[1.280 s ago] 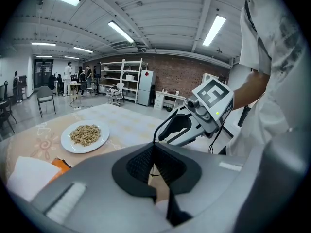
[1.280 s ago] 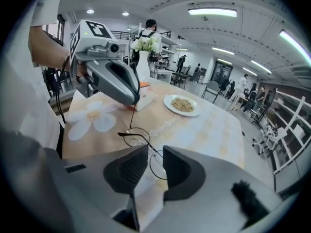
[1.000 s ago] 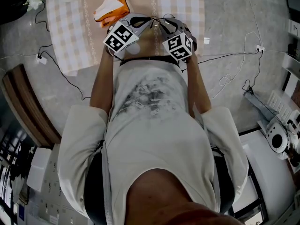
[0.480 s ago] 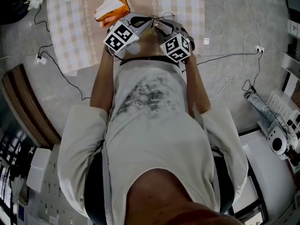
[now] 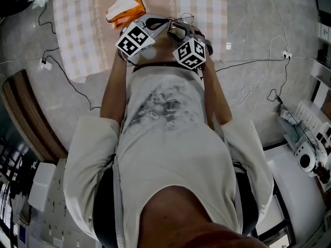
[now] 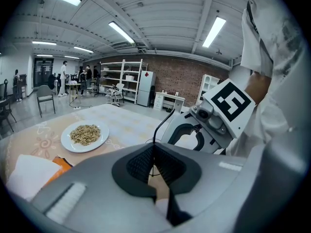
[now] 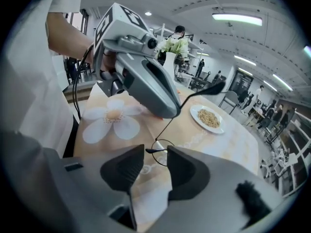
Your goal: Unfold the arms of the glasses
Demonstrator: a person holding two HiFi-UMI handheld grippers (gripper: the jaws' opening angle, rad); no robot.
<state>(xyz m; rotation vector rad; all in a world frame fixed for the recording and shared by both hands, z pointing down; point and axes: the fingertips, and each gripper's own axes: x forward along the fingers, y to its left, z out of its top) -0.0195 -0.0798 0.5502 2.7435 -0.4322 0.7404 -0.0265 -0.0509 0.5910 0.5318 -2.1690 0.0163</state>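
Glasses (image 7: 152,150) clamped by left gripper (image 6: 153,154), right gripper (image 7: 155,155) opening (glasses between jaws), plate (image 6: 65,141) of grains (image 6: 85,134)

Grey plastic, thin wire, printed cloth

The left gripper (image 6: 154,154) has a smooth grey plastic shell with a faint sheen and black ribbed, rubbery-looking pads (image 6: 139,165). Its marker cube (image 5: 135,39) is matt white with black print. The round glasses (image 7: 156,150) are thin dark wire with clear lenses. The peach checked tablecloth (image 7: 228,144) is soft matt fabric, the white plate (image 6: 64,139) is glossy, and the grey floor (image 5: 258,25) is mottled and stone-like.
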